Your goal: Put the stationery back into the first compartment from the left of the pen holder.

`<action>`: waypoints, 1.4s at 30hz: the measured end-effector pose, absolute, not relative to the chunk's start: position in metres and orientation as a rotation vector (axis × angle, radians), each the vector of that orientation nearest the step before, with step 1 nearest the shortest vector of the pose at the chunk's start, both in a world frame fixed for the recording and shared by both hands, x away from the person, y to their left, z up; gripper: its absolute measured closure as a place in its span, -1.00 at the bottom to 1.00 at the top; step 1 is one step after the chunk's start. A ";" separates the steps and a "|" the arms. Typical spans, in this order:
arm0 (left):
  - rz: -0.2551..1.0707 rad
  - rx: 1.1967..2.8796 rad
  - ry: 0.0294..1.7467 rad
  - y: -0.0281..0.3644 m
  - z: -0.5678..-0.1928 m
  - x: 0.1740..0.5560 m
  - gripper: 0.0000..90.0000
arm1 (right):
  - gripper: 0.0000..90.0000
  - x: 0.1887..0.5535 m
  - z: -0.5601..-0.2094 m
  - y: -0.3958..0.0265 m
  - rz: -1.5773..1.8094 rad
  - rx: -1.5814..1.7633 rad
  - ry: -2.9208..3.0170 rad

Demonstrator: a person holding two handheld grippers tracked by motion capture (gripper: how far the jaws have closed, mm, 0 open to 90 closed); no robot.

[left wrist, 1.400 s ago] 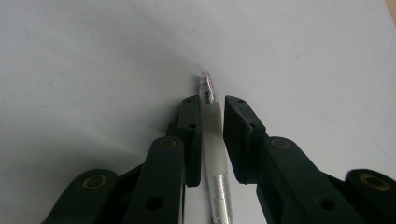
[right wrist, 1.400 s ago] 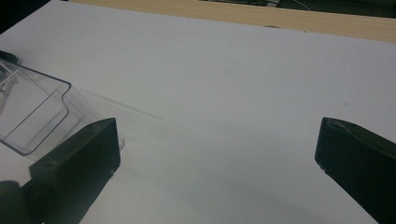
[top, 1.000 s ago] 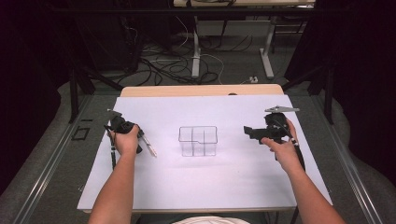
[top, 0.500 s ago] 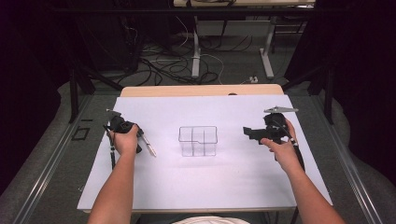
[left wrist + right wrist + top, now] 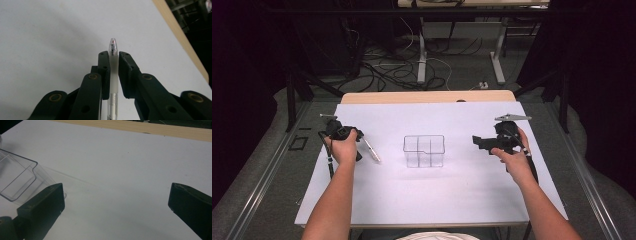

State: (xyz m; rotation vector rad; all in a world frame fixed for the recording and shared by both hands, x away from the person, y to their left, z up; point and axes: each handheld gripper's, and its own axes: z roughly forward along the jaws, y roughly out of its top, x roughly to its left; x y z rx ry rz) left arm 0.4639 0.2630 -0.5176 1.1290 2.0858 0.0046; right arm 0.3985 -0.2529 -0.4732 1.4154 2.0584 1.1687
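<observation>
White sheeting covers the bench (image 5: 427, 200) in the high view, where the clear divided organiser (image 5: 424, 150) sits at frame centre, the left claw (image 5: 360, 145) at centre left has a pen (image 5: 372, 150) slanting down-right from it just over the sheet, and the right claw (image 5: 475, 141) hangs at centre right, well apart from the box. Over to the left gripper view: the left claw (image 5: 114, 58) is clamped on the translucent pen (image 5: 113, 65), its clear tip poking up mid-frame over bare white bench (image 5: 50, 37). In the right gripper view the right claw (image 5: 116, 200) stands wide apart with nothing between its jaws, and the organiser (image 5: 18, 181) sits at the left edge beside the left-hand jaw.
</observation>
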 end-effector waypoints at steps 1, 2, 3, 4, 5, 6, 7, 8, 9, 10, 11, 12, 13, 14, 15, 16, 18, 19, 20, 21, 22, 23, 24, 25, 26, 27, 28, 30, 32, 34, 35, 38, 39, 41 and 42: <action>0.000 1.136 2.076 0.264 -0.516 0.463 0.78 | -0.98 0.398 -0.473 -0.253 1.168 1.415 2.056; 0.007 1.125 2.063 0.263 -0.515 0.463 0.78 | -0.98 0.398 -0.473 -0.253 1.166 1.413 2.054; 0.038 1.068 2.060 0.260 -0.515 0.464 0.78 | -0.98 0.398 -0.473 -0.252 1.162 1.419 2.050; 0.029 1.087 2.050 0.261 -0.512 0.462 0.78 | -0.99 0.398 -0.473 -0.252 1.162 1.415 2.047; 0.039 1.111 2.031 0.262 -0.512 0.461 0.78 | -0.99 0.398 -0.473 -0.252 1.160 1.410 2.046; 0.051 1.106 2.016 0.262 -0.511 0.460 0.78 | -1.00 0.398 -0.473 -0.252 1.152 1.403 2.049; 0.054 1.129 2.001 0.262 -0.509 0.459 0.78 | -1.00 0.399 -0.474 -0.252 1.148 1.399 2.052; 0.081 1.120 1.991 0.260 -0.507 0.458 0.78 | -1.00 0.399 -0.474 -0.252 1.148 1.399 2.052; 0.092 1.143 1.973 0.260 -0.505 0.456 0.78 | -1.00 0.399 -0.474 -0.252 1.146 1.397 2.052; 0.100 1.147 1.960 0.259 -0.503 0.455 0.78 | -1.00 0.399 -0.474 -0.252 1.144 1.396 2.052; 0.120 1.152 1.946 0.258 -0.502 0.454 0.78 | -1.00 0.399 -0.474 -0.252 1.144 1.396 2.052; 0.131 1.149 1.932 0.257 -0.500 0.453 0.78 | -1.00 0.399 -0.474 -0.252 1.144 1.396 2.052; 0.141 1.161 1.919 0.256 -0.498 0.452 0.78 | -1.00 0.399 -0.474 -0.252 1.144 1.397 2.052; 0.154 1.164 1.903 0.255 -0.497 0.451 0.79 | -1.00 0.399 -0.474 -0.252 1.144 1.397 2.053; 0.169 1.159 1.889 0.254 -0.495 0.450 0.78 | -1.00 0.399 -0.474 -0.251 1.145 1.401 2.053; 0.175 1.170 1.874 0.253 -0.493 0.448 0.79 | -1.00 0.399 -0.474 -0.251 1.144 1.406 2.053; 0.202 1.169 1.845 0.251 -0.490 0.446 0.79 | -1.00 0.399 -0.474 -0.251 1.142 1.406 2.053; 0.213 1.174 1.834 0.249 -0.488 0.445 0.79 | -1.00 0.399 -0.474 -0.251 1.142 1.408 2.053; 0.222 1.184 1.824 0.248 -0.484 0.444 0.79 | -1.00 0.399 -0.474 -0.251 1.135 1.401 2.052; 0.241 1.191 1.805 0.247 -0.481 0.443 0.79 | -1.00 0.399 -0.475 -0.251 1.135 1.398 2.054; 0.254 1.190 1.789 0.245 -0.478 0.442 0.79 | -1.00 0.399 -0.475 -0.251 1.134 1.396 2.055; 0.264 1.192 1.776 0.243 -0.475 0.441 0.79 | -1.00 0.399 -0.475 -0.251 1.135 1.396 2.056; 0.274 1.202 1.760 0.242 -0.472 0.441 0.79 | -1.00 0.399 -0.475 -0.251 1.134 1.396 2.058; 0.288 1.202 1.746 0.240 -0.468 0.440 0.79 | -1.00 0.399 -0.475 -0.251 1.132 1.392 2.059; 0.299 1.208 1.731 0.238 -0.465 0.439 0.79 | -1.00 0.399 -0.475 -0.251 1.131 1.391 2.059; 0.304 1.210 1.719 0.236 -0.463 0.439 0.79 | -1.00 0.399 -0.475 -0.251 1.127 1.389 2.059; 0.315 1.214 1.706 0.234 -0.460 0.438 0.79 | -1.00 0.399 -0.475 -0.251 1.123 1.389 2.059; 0.324 1.226 1.673 0.230 -0.455 0.436 0.79 | -1.00 0.399 -0.475 -0.251 1.122 1.384 2.059; 0.328 1.239 1.647 0.226 -0.449 0.434 0.79 | -1.00 0.399 -0.475 -0.250 1.121 1.388 2.060; 0.325 1.248 1.623 0.221 -0.445 0.433 0.79 | -1.00 0.399 -0.476 -0.250 1.113 1.383 2.060; 0.318 1.254 1.610 0.219 -0.443 0.432 0.79 | -1.00 0.399 -0.476 -0.250 1.109 1.378 2.059; 0.332 1.266 1.571 0.211 -0.436 0.429 0.79 | -1.00 0.399 -0.476 -0.250 1.102 1.372 2.058; 0.333 1.271 1.559 0.209 -0.434 0.428 0.79 | -1.00 0.399 -0.476 -0.250 1.098 1.378 2.059; 0.324 1.282 1.532 0.204 -0.430 0.426 0.79 | -1.00 0.399 -0.476 -0.249 1.091 1.378 2.058; 0.320 1.293 1.521 0.202 -0.428 0.425 0.79 | -1.00 0.399 -0.476 -0.249 1.088 1.374 2.057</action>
